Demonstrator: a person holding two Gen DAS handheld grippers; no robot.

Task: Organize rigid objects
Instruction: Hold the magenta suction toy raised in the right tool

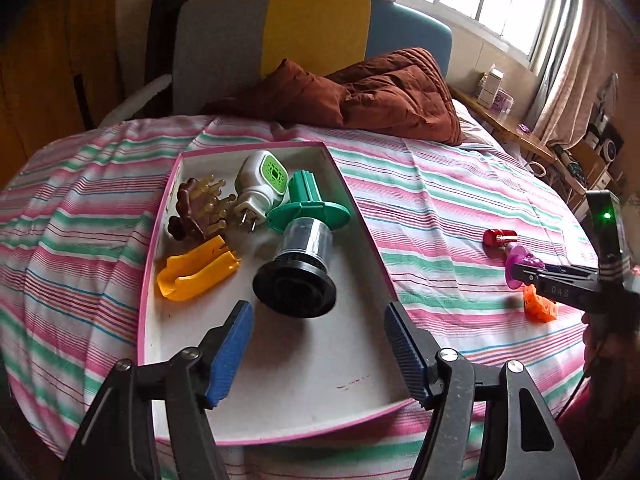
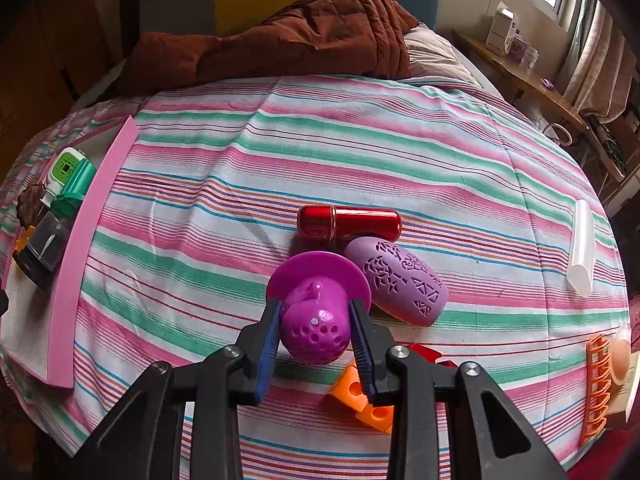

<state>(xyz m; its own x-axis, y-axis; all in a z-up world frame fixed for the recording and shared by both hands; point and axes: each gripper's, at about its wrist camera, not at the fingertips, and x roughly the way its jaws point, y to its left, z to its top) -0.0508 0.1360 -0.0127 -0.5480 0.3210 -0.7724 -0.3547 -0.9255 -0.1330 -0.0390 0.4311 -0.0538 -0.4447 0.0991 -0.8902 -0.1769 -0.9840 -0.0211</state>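
Note:
A white tray with a pink rim (image 1: 320,360) lies on the striped bed. In it are a brown bristle brush (image 1: 196,212), a white and green plug-in device (image 1: 262,184), a green and black spool (image 1: 304,236) and a yellow clip (image 1: 196,272). My left gripper (image 1: 318,318) hovers open over the tray's near end, with nothing between its blue pads. To the right of the tray, my right gripper (image 2: 315,308) is shut on a magenta perforated piece with a round flange (image 2: 316,320), just above the sheet. Beside it lie a red cylinder (image 2: 348,222), a lilac patterned shell (image 2: 400,280) and orange blocks (image 2: 360,396).
A brown quilt (image 1: 392,92) is heaped at the head of the bed. A white translucent tube (image 2: 582,248) and an orange comb-like clip (image 2: 598,388) lie near the bed's right edge. A wooden shelf with boxes (image 2: 504,32) runs under the window.

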